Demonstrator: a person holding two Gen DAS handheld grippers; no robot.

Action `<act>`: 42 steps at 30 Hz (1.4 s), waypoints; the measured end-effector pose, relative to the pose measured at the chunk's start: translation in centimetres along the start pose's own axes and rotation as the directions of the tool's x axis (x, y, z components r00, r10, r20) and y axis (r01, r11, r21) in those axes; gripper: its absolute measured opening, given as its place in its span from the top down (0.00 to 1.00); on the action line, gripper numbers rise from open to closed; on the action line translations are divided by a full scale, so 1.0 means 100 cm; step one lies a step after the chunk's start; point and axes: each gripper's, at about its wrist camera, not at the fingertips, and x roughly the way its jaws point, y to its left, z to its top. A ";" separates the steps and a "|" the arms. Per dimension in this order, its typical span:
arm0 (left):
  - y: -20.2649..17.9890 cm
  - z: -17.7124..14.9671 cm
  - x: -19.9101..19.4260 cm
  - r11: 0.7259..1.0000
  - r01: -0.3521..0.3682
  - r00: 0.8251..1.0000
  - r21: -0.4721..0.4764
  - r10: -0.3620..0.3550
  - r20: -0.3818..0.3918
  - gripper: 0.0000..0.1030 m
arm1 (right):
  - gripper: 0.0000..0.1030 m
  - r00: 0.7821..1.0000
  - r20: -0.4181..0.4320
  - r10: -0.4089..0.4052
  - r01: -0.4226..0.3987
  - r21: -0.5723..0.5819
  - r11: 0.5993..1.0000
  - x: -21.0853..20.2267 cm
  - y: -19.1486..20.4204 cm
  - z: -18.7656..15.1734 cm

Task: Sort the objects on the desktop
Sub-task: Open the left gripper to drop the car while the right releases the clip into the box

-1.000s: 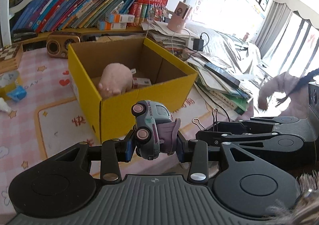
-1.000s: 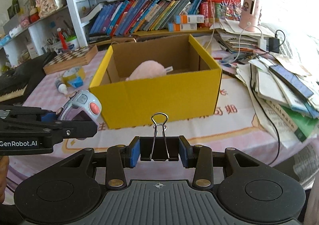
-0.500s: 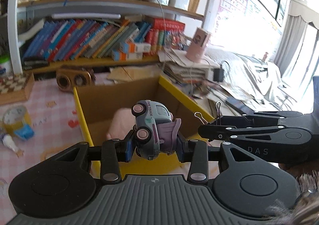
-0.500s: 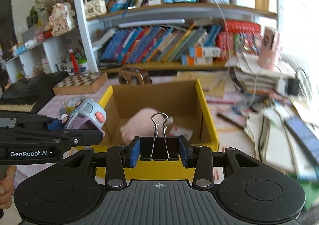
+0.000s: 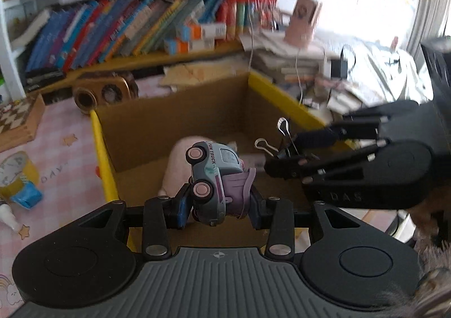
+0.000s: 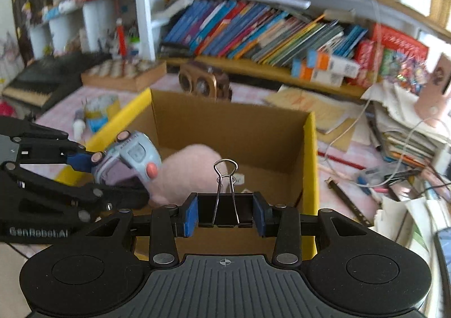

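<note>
My left gripper (image 5: 216,209) is shut on a small grey-and-purple toy truck (image 5: 215,177), held on its side over the open yellow cardboard box (image 5: 103,146). My right gripper (image 6: 225,215) is shut on a black binder clip (image 6: 225,211) with wire handles, also above the box (image 6: 310,171). Inside the box lies a pink plush toy (image 6: 191,174), partly hidden behind the truck (image 6: 126,160) in the left wrist view. Each gripper shows in the other's view: the right gripper (image 5: 284,157) at right with the clip (image 5: 282,146), the left gripper (image 6: 93,168) at left.
A wooden speaker (image 5: 104,91) and a chessboard (image 5: 19,120) stand behind the box. A tape roll (image 5: 15,171), a blue packet (image 5: 26,198) and a glue bottle (image 5: 8,216) lie on the pink cloth at left. Piled papers and cables (image 6: 408,132) crowd the right; bookshelves (image 6: 253,33) line the back.
Both grippers have moved forward with their loads, from in front of the box's near wall to over its opening. The right gripper has rolled a little.
</note>
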 end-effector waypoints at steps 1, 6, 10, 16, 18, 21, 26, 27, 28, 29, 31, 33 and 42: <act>0.000 -0.001 0.005 1.000 -0.002 1.000 0.000 0.002 -0.015 0.64 | 0.62 1.000 -0.016 0.004 -0.004 -0.017 1.000 0.005 0.000 0.000; -0.001 0.000 0.019 1.000 -0.009 0.998 0.009 0.010 -0.063 0.64 | 0.62 0.997 -0.078 0.006 -0.015 -0.121 0.992 0.021 0.001 0.002; 0.000 0.004 0.023 1.000 0.005 0.997 0.011 -0.004 -0.078 0.64 | 0.62 0.993 -0.116 0.020 -0.038 -0.159 0.987 0.030 0.002 0.007; 0.003 0.004 0.025 1.000 0.024 0.995 -0.012 -0.025 -0.100 0.64 | 0.62 0.988 -0.152 0.030 -0.056 -0.174 0.983 0.040 0.001 0.009; 0.002 0.004 0.025 1.000 0.027 0.995 -0.011 -0.028 -0.100 0.64 | 0.62 0.987 -0.159 0.032 -0.059 -0.172 0.983 0.043 0.002 0.010; 0.002 0.004 0.026 1.000 0.029 0.994 -0.010 -0.030 -0.101 0.64 | 0.62 0.985 -0.167 0.037 -0.066 -0.167 0.984 0.045 0.001 0.011; 0.002 0.004 0.026 0.999 0.030 0.994 -0.009 -0.031 -0.102 0.64 | 0.62 0.984 -0.173 0.044 -0.073 -0.164 0.984 0.047 0.001 0.011; 0.002 0.004 0.026 1.000 0.030 0.994 -0.009 -0.030 -0.103 0.64 | 0.62 0.984 -0.174 0.044 -0.073 -0.164 0.984 0.047 0.001 0.011; 0.002 0.004 0.026 1.000 0.029 0.994 -0.008 -0.030 -0.103 0.63 | 0.62 0.984 -0.174 0.045 -0.074 -0.164 0.984 0.047 0.001 0.011; 0.002 0.004 0.026 1.000 0.026 0.994 -0.008 -0.027 -0.104 0.63 | 0.62 0.984 -0.175 0.046 -0.075 -0.164 0.984 0.047 0.001 0.011; 0.001 0.004 0.025 1.000 0.021 0.994 -0.007 -0.022 -0.106 0.63 | 0.62 0.983 -0.178 0.049 -0.079 -0.165 0.983 0.047 0.000 0.011; 0.001 0.004 0.025 1.000 0.014 0.994 -0.005 -0.014 -0.108 0.63 | 0.62 0.982 -0.180 0.053 -0.083 -0.164 0.983 0.048 0.000 0.011; -0.002 0.005 0.021 1.000 -0.001 0.996 -0.001 0.001 -0.094 0.55 | 0.61 0.982 -0.177 0.064 -0.092 -0.155 0.984 0.046 0.000 0.011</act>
